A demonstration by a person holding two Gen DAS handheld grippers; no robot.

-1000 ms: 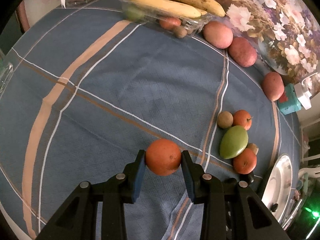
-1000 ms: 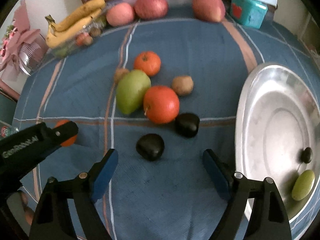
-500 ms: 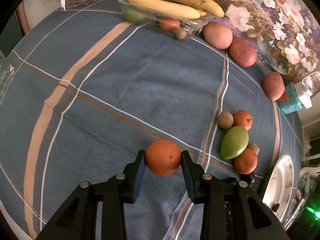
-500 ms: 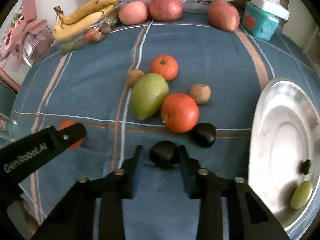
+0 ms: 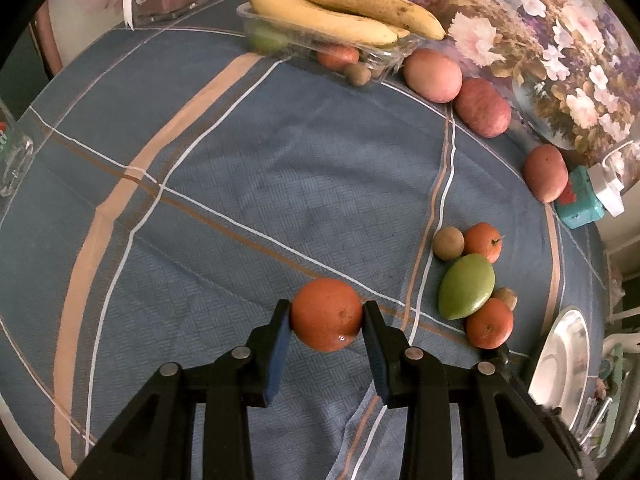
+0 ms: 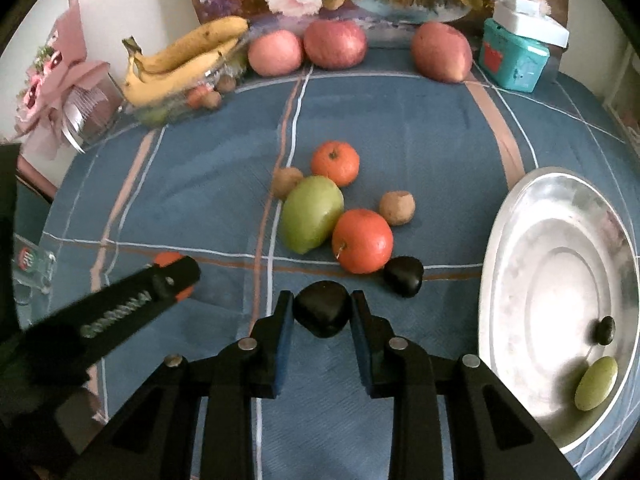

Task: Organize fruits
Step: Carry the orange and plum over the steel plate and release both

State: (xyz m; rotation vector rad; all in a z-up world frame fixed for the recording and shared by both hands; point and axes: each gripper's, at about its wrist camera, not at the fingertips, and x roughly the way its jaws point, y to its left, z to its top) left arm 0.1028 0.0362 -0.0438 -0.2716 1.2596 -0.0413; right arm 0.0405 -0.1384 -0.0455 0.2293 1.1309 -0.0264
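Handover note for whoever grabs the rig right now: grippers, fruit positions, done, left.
Left gripper: shut on an orange, over the blue cloth.
Right gripper: shut on a dark fruit.
Silver plate, at right, already holds a small dark fruit and a green fruit.
Left on the cloth: second dark fruit, two oranges, green mango, two brown fruits.
Clear tray with bananas at the back.

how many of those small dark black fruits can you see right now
3. One dark fruit is clamped in the right gripper, a second lies on the cloth beside the big orange, a third sits in the silver plate. Others may be hidden.
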